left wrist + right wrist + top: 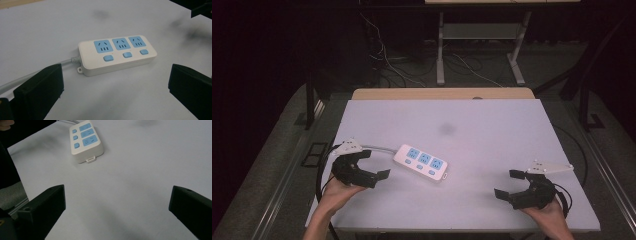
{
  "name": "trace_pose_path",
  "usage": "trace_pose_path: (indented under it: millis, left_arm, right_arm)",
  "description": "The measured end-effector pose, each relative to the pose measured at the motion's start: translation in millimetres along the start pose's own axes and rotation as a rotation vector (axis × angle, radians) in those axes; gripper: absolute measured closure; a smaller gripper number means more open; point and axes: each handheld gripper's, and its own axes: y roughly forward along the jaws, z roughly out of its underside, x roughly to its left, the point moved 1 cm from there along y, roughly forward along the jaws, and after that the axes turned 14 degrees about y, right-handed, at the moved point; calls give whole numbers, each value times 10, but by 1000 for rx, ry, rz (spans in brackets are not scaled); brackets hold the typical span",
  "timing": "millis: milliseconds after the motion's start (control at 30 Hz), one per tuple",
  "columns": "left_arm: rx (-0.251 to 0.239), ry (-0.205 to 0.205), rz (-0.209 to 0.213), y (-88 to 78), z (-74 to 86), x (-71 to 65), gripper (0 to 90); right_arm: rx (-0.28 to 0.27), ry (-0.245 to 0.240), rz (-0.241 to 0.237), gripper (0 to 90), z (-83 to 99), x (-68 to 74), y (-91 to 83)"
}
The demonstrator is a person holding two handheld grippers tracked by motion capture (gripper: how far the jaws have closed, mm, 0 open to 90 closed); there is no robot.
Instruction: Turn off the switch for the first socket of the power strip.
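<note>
a: where's the power strip [420, 162] rn?

b: flat on the white bench [492, 125], left of centre, sockets facing up. its grey cable [377, 148] runs off the left end toward the bench edge.

a: left claw [373, 164]?

b: spread wide, nothing between the jaws. sits just left of the strip, near the cable end, not touching. in the left gripper view the strip [117, 53] lies ahead between the two black jaws, cable [27, 77] passing close by the left one.

a: right claw [508, 183]?

b: also spread, empty, parked near the front right corner, well apart from the strip. its own view has the strip [85, 141] far off at top left.

a: so how to grab it cleanly?

b: imo go w/ the left, it's closest. line the jaws across the short width, not the length. come in low and level so both pads meet the side walls together, else it'll skid on the smooth bench. keep clear of the cable root and the blue switches [127, 55]. pinch near the middle so it doesn't swing when lifted.
</note>
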Motion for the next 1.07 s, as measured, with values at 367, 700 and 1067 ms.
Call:
trace_pose_path:
  millis: [367, 700, 1067]
  left_arm:
    - [-40, 1, -7, -12, 132, -130, 0]
    - [-89, -18, 14, 100, 267, -257, 0]
    - [-94, -40, 28, 258, 396, -285, 0]
  right_arm:
    - [0, 1, 0, 5, 4, 2, -1]
    - [2, 3, 0, 5, 11, 3, -6]
    - [12, -2, -2, 5, 18, 8, 14]
